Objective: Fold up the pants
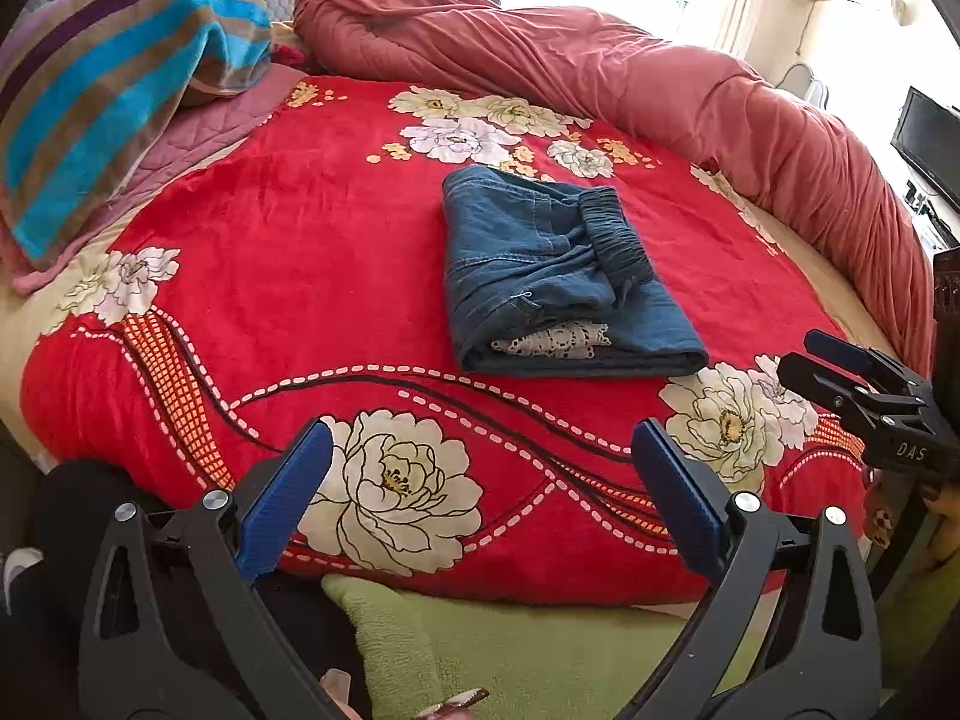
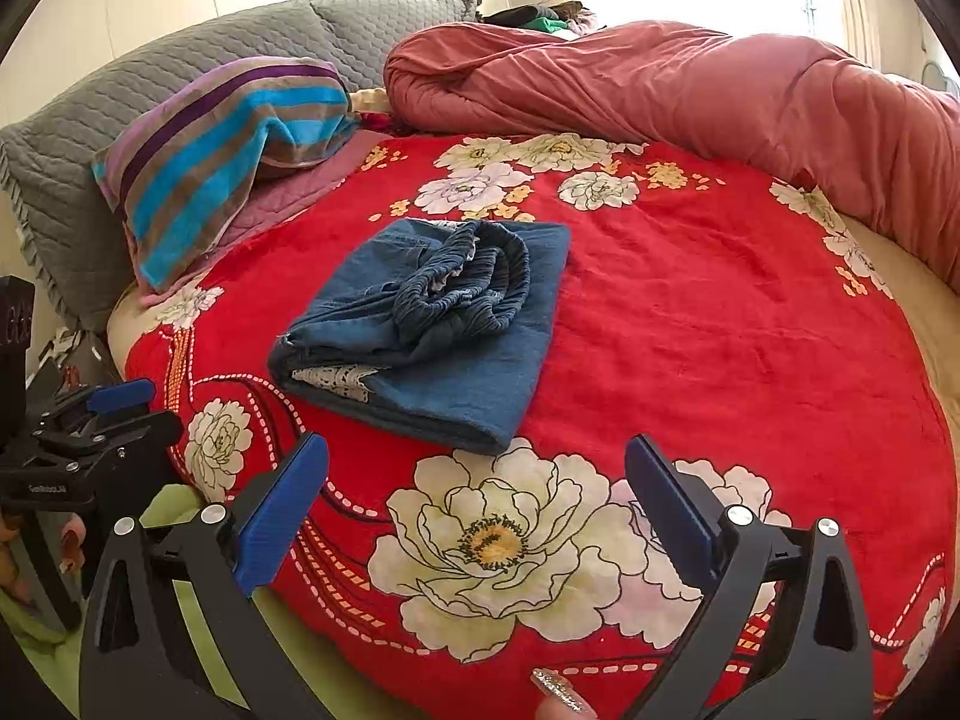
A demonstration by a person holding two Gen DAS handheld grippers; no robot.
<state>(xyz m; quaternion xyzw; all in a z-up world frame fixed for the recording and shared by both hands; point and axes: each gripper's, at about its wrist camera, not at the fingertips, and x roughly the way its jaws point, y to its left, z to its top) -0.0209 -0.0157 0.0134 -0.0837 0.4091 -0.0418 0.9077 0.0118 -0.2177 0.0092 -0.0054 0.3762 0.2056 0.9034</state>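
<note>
Both grippers, left gripper (image 1: 480,492) and right gripper (image 2: 477,498), gape empty below the folded pants (image 1: 558,276) at mid-frame.

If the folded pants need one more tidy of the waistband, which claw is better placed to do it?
Probably the right claw. In its view the folded blue pants lie nearer, and the bunched elastic waistband faces it openly. The left claw is also open and empty, but the pants lie farther ahead of it.

both wrist views look forward from the bed's near edge, sharing the folded pants (image 1: 558,276) (image 2: 432,324) at frame centre.
</note>
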